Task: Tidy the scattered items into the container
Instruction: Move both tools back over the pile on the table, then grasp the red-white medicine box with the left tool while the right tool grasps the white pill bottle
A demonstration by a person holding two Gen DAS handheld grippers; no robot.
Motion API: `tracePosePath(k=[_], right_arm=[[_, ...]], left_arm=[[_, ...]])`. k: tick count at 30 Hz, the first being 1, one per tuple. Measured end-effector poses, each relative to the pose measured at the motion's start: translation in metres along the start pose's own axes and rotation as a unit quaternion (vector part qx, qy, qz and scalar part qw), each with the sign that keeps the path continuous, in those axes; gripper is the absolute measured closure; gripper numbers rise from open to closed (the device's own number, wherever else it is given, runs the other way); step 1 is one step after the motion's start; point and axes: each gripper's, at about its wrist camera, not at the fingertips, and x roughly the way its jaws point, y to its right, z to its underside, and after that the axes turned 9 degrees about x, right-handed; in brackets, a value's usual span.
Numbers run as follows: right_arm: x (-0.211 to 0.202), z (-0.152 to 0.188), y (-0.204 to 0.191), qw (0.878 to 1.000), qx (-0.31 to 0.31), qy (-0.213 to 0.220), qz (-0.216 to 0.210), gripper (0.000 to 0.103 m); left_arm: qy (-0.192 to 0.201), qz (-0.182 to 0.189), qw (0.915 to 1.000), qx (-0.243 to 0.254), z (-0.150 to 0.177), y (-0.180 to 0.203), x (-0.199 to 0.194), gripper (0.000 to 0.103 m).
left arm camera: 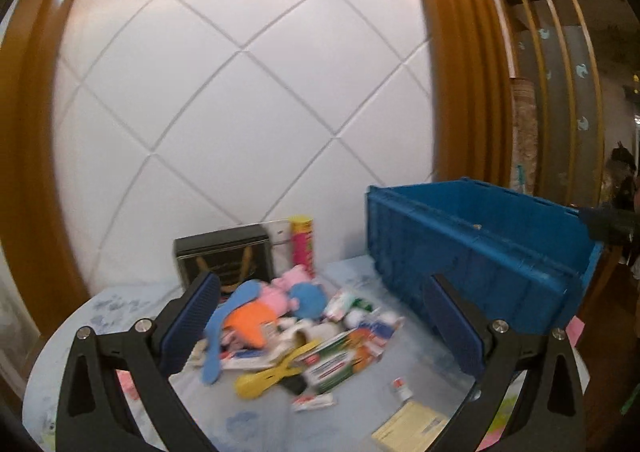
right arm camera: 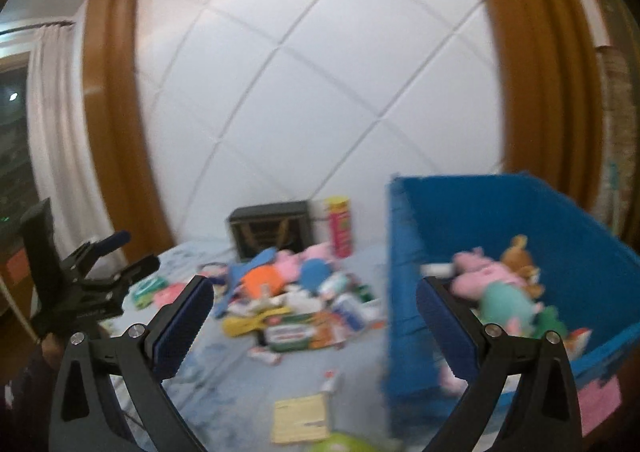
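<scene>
A blue plastic bin [left arm camera: 472,252] stands at the right of the table; in the right wrist view the bin [right arm camera: 404,292] holds a pink plush pig [right arm camera: 488,276] and a brown plush [right arm camera: 520,260]. A heap of scattered items [left arm camera: 288,328] lies left of it: pink and blue plush toys, an orange piece, a yellow clip [left arm camera: 272,372], boxes and tubes. The heap also shows in the right wrist view [right arm camera: 296,300]. My left gripper [left arm camera: 320,316] is open and empty above the heap. My right gripper [right arm camera: 316,316] is open and empty between heap and bin. The left gripper shows at the left [right arm camera: 116,260].
A dark box [left arm camera: 224,256] and a red-yellow canister [left arm camera: 302,244] stand at the back against the white quilted wall. A yellow paper pad [right arm camera: 298,418] and a small tube [left arm camera: 400,388] lie near the front. Wooden frames flank the wall.
</scene>
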Motion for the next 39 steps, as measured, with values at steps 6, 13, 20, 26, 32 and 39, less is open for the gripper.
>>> tracePosePath(k=[6, 13, 20, 26, 32, 39], right_arm=[[0.043, 0.049, -0.042, 0.998, -0.01, -0.055, -0.005, 0.0], [0.113, 0.107, -0.02, 0.989, 0.025, -0.137, 0.056, 0.0], [0.177, 0.154, 0.016, 0.976, 0.042, -0.209, 0.055, 0.002], [0.224, 0.177, 0.043, 0.965, 0.055, -0.25, 0.06, 0.02], [0.257, 0.185, 0.058, 0.958, 0.065, -0.267, 0.087, 0.021], [0.269, 0.187, 0.062, 0.953, 0.081, -0.267, 0.116, 0.025]], left_arm=[[-0.013, -0.019, 0.9997, -0.003, 0.04, -0.052, -0.022, 0.0], [-0.054, 0.009, 0.9985, -0.007, 0.093, -0.059, 0.011, 0.0], [-0.114, 0.096, 0.9882, 0.036, 0.145, -0.031, 0.077, 0.0], [-0.133, 0.142, 0.9788, 0.065, 0.174, -0.009, 0.125, 0.0], [-0.163, 0.216, 0.9568, 0.107, 0.194, 0.016, 0.193, 0.0], [-0.21, 0.306, 0.908, 0.195, 0.235, 0.037, 0.252, 0.027]])
